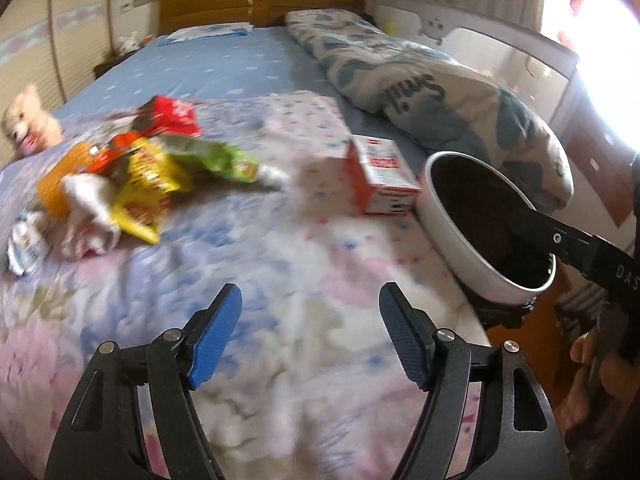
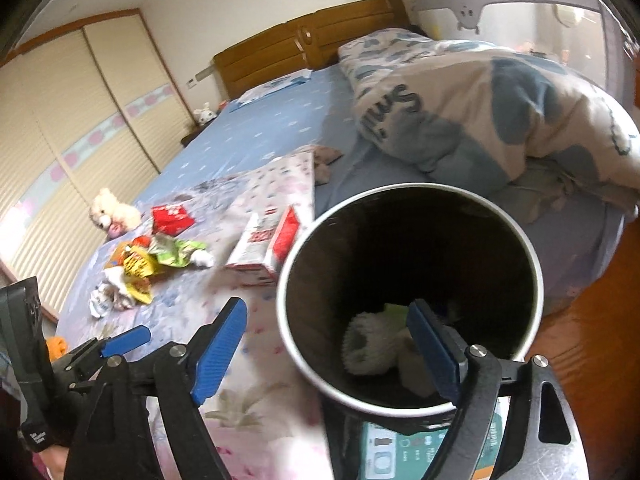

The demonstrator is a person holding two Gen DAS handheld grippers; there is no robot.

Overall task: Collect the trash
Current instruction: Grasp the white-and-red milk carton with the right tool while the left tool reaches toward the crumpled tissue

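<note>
**Light wrappers left on the bed, bin at lower right**

Both grippers, left [image 1: 310, 334] and right [image 2: 330, 346], stood released and empty. The wrappers [image 1: 132, 172] lay mid-left on the bed [image 1: 280, 264]; the box [image 1: 380, 176] sat beside the bin [image 2: 408, 300]. Wrappers looked light, crinkly, slippery: pinch a bunched fold. The box seemed stiff: take it across its narrow sides.

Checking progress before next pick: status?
Left gripper open, empty, over quilt. Right gripper open at bin rim. Wrappers and box remain on the bed; nothing blocking.
</note>
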